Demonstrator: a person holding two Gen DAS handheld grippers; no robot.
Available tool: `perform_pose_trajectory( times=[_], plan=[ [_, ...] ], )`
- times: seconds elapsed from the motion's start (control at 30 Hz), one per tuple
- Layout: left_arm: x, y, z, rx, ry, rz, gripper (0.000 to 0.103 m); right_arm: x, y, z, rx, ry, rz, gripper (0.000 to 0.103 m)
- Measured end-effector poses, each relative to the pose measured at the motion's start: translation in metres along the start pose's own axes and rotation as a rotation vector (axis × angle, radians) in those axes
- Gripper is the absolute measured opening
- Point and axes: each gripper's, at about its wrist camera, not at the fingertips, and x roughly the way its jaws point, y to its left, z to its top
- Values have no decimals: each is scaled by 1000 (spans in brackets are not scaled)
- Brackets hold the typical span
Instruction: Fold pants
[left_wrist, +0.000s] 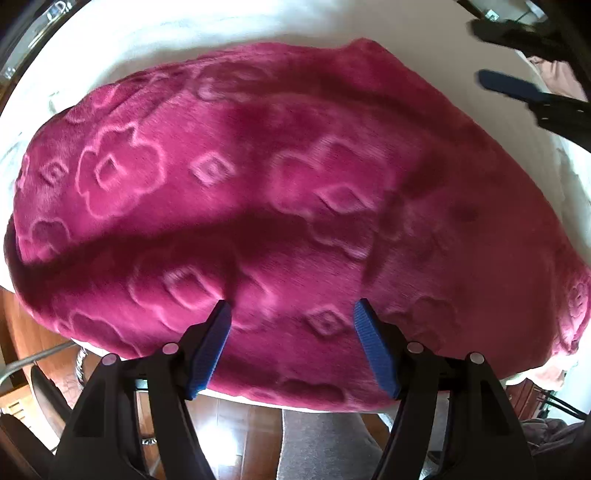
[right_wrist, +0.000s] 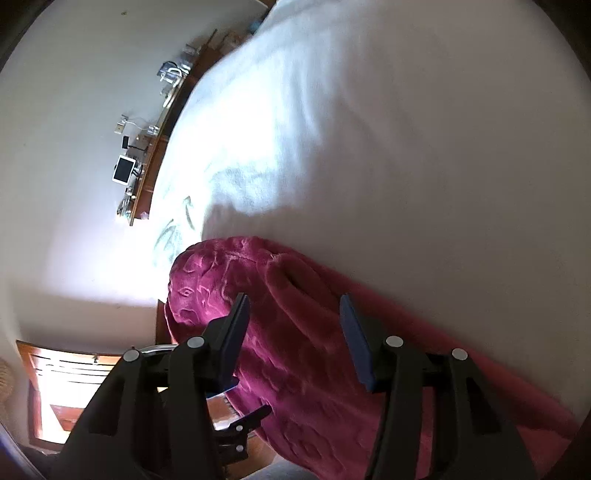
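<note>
- The magenta plush fleece pants with an embossed flower-and-square pattern (left_wrist: 280, 192) lie spread across a white-covered bed or table (left_wrist: 229, 33), one long edge reaching the near border of that surface. A dark crease runs across the cloth in the left wrist view, so the pants seem already doubled over once, which would explain the broad, compact slab they make.
- In the right wrist view the pants (right_wrist: 295, 332) show a rounded, rolled end with a slit-like fold near the top; I judge this is where layers meet.
- The left gripper (left_wrist: 291, 314) hangs above the near edge, pointing straight down. Its blue-padded jaws stand wide, with fabric below the gap but nothing pinched. That stance suits coming down on an edge for a further fold, or having just let go of one.
- The right gripper (right_wrist: 293, 310) points down at a slant over the rolled end. Its jaws are parted to a middling width and the pads do not press the cloth, so it carries nothing.
- From the left wrist view the right gripper (left_wrist: 517, 59) shows off the far right corner, well apart from the left one, which fits working opposite ends of the garment.
- Around the surface are a wooden floor (left_wrist: 240, 435) and a wooden shelf with small devices (right_wrist: 147, 177) against a pale wall.
</note>
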Motion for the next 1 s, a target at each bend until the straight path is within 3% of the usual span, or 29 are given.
perform_pose_trajectory(
  times=[0.23,0.33,0.47,0.63,0.7,0.8,0.87,0.93,1.0],
  plan=[
    [4,33,26,0,20,-9,69,47,-6,0,72,150,60,53],
    [1,41,49,10,36,-17,69,56,-6,-10,82,204,91,59],
    [12,57,58,27,50,-24,69,61,-4,-3,95,208,106,68],
    [16,48,62,37,59,-38,69,83,-5,28,180,189,210,69],
    [19,52,67,42,61,-41,69,88,-1,39,184,176,198,69],
    [29,55,68,56,60,-38,69,79,2,51,179,141,147,52],
    [29,57,70,58,56,-44,69,62,0,55,184,102,137,28],
    [31,56,72,58,52,-50,70,52,-7,56,204,68,121,13],
    [33,57,78,66,50,-54,70,51,-13,57,212,45,81,9]
  ],
)
